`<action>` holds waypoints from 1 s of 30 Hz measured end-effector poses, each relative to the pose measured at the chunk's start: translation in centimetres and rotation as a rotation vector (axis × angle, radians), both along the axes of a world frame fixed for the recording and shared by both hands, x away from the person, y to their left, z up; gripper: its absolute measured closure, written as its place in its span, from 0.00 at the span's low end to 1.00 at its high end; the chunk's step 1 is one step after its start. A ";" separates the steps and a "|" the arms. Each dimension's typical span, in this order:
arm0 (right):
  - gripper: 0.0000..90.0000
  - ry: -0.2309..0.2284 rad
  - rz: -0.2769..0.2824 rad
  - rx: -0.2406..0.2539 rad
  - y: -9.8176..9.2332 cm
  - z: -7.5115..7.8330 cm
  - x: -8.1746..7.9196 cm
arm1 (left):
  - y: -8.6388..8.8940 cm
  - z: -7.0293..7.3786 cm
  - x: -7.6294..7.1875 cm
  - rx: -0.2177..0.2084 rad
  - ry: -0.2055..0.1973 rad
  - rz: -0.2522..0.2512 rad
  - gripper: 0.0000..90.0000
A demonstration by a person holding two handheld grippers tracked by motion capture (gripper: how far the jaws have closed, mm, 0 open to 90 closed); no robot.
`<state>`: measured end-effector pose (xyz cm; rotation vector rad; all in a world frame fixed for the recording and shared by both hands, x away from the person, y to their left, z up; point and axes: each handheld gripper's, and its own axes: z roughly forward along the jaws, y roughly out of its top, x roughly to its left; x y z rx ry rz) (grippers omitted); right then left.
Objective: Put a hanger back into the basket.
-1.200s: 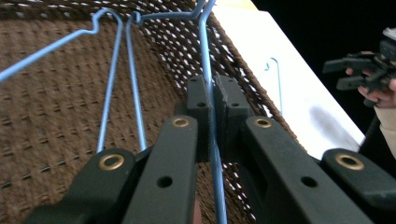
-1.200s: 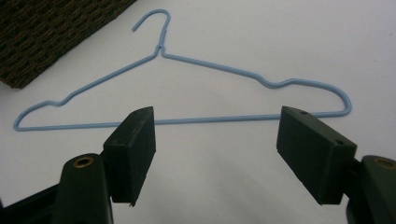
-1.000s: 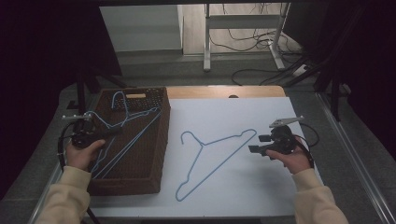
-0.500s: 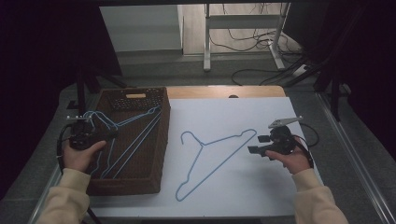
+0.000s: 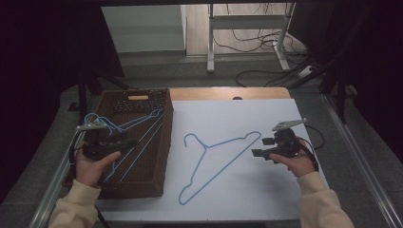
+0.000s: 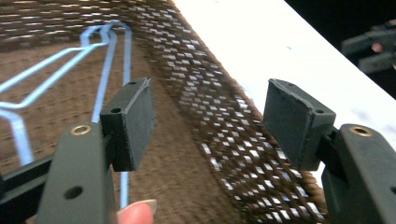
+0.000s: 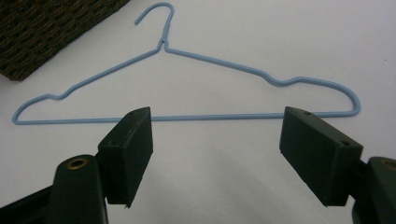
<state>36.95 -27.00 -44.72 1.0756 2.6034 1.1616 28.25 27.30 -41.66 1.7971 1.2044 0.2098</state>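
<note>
A brown wicker basket (image 5: 166,142) stands at the table's left, with blue wire hangers (image 5: 138,137) lying in it. My left gripper (image 5: 127,141) hovers over the basket's left part. Its jaws have just been opening and stand apart with nothing between them. In the left gripper view the left gripper (image 6: 208,123) looks over the hangers (image 6: 109,51) and the basket wall (image 6: 201,74). A single blue hanger (image 5: 221,168) lies flat on the white table top. My right gripper (image 5: 261,147) is just right of it, open. In the right gripper view the right gripper (image 7: 217,149) faces the hanger's straight bar (image 7: 210,116).
The white table top (image 5: 247,209) spreads to the right of the basket. A wooden strip (image 5: 228,93) runs along its far edge, with cables on the floor beyond. The basket's corner (image 7: 42,28) shows at the upper left of the right gripper view.
The left gripper has drawn back toward the near left and risen a little. Its jaws have opened, letting go of the hangers in the basket. The right gripper has stayed put.
</note>
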 end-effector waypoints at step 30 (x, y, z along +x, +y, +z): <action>0.30 -0.056 -0.010 -0.005 0.1 0.9 -1.3 | -6.7 -0.9 -1.0 0.008 -0.032 -0.224 0.35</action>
